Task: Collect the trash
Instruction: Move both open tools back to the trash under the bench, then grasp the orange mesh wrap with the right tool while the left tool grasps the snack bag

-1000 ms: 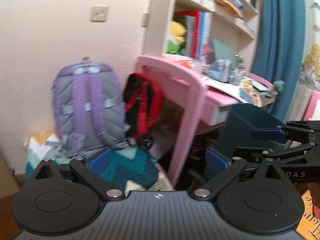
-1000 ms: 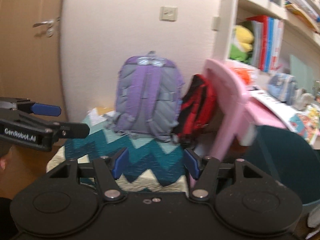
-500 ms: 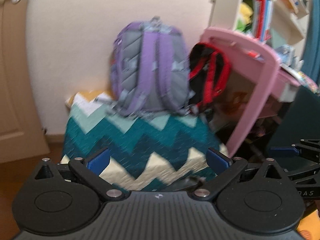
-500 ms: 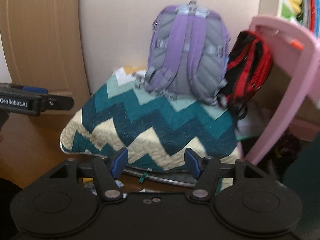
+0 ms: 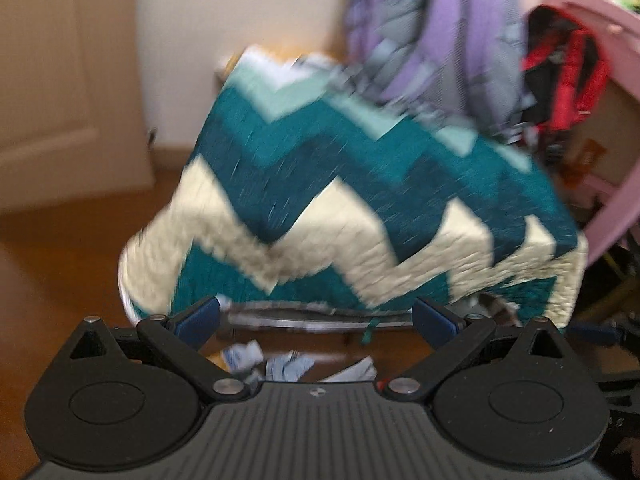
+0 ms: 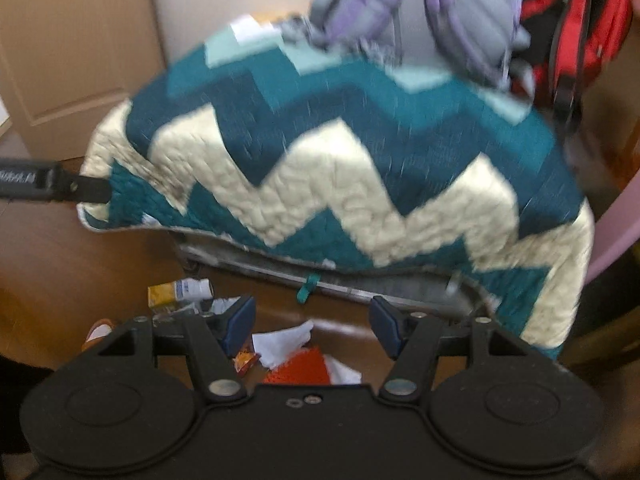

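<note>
Trash is scattered on the brown wooden floor, near the lower edge of both views and just in front of a quilt-covered piece of furniture. In the right wrist view a crumpled white paper is seen between the fingers of the right tool, with a flat piece of orange-red mesh or card just nearer, a small crinkled snack wrapper to its left, and a yellow and white carton lying on its side farther left. In the left wrist view pale blue and white crumpled scraps are seen on the floor between the fingers of the left tool.

Both tools are spread wide and grasp nothing; no pad is pressed on anything. They are tilted steeply down toward the litter, which is judged to be an approach for a first pick, with nothing yet collected. The spread jaws are probably kept so because the crumpled paper is bulky and springy and must be straddled before it is squeezed.

The quilt is thick and puckered, with teal, dark blue and cream zigzags, and hangs over the edge above the litter. A purple and grey padded backpack is propped on it against the far wall, and a red and black bag is hung at the right beside a pink frame. Much of both views is blurred, so finer details of the scraps cannot be told.
</note>
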